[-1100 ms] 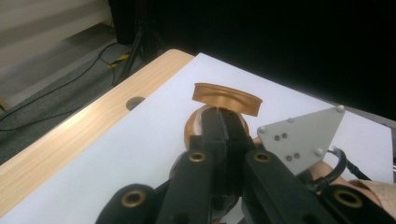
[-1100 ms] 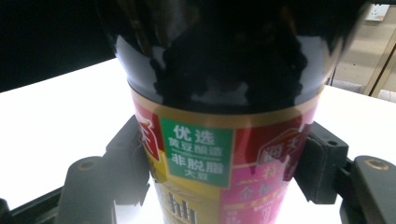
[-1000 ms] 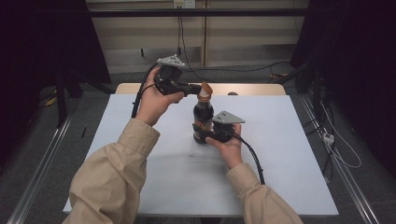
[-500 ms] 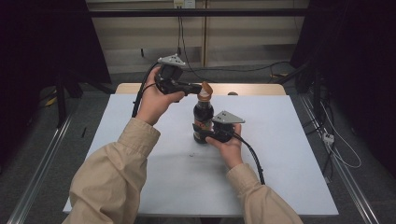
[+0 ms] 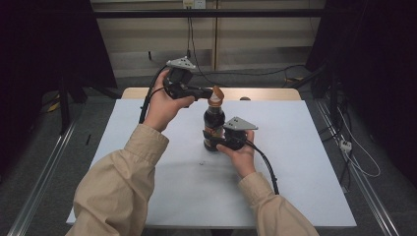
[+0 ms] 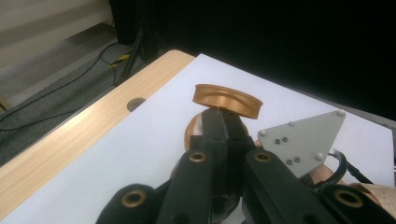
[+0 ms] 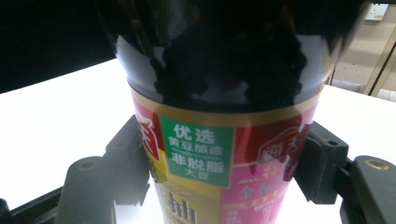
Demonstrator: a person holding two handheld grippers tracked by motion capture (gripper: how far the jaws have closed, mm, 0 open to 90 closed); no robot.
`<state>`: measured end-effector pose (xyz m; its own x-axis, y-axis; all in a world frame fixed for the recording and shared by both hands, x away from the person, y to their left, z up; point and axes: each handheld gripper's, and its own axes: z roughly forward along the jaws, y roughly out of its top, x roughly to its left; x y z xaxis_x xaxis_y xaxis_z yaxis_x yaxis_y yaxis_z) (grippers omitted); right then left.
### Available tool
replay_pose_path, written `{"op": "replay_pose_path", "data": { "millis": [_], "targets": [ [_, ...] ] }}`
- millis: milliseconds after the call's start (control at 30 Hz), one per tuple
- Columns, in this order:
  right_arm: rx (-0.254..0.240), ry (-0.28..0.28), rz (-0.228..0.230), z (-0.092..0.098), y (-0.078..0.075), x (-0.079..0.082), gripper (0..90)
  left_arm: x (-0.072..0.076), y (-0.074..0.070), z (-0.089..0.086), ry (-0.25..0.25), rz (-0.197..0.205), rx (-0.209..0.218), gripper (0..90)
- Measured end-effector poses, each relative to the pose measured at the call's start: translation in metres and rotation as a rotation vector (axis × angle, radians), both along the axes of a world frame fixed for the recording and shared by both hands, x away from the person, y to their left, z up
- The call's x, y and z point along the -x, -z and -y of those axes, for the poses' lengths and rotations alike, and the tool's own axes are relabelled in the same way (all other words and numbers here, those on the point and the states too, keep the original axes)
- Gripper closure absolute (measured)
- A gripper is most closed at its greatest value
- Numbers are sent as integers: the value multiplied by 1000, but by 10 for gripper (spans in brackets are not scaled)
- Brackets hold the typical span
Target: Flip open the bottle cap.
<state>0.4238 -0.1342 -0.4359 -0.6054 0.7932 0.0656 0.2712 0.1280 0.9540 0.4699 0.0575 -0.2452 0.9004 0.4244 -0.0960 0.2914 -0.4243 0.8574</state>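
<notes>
Working open a dark sauce bottle (image 5: 214, 123) near the middle of the white table (image 5: 305, 162), standing upright on its base. Steadying it low on the labelled body with the right gripper (image 5: 220, 142), its 2 jaws pinching the bottle from either side, pads pressing against the red and yellow label (image 7: 219, 140) in the right gripper view. Reaching in level at the top with the left gripper (image 5: 209, 92), its 2 jaws pressed together and meeting the gold lid (image 6: 228, 99) at its near rim. Tilting that lid up and away from the gold collar (image 6: 194, 133) beneath it, as the left gripper view shows, with a clear gap on the near side. Not showing, at this angle, whether a tab of the lid is caught between the tips or merely resting on them. Judging by the raised disc, getting past the first part of the job: bottle secured, seal broken, lid partly lifted. Leaving, most likely, the swing of the lid to fully open or off, and whatever pouring or setting down may follow. Keeping the lower grip firm while the top is being levered, since a tall narrow bottle could tip.
</notes>
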Motion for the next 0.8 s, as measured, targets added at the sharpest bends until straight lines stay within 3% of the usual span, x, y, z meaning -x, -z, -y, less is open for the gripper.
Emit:
{"op": "replay_pose_path", "data": {
  "millis": [100,800],
  "targets": [
    [5,2,3,0,0,0,306,0,-1,2,6,-2,23,900],
    [7,1,6,-1,0,0,305,1,-3,6,13,6,7,900]
  ]
}}
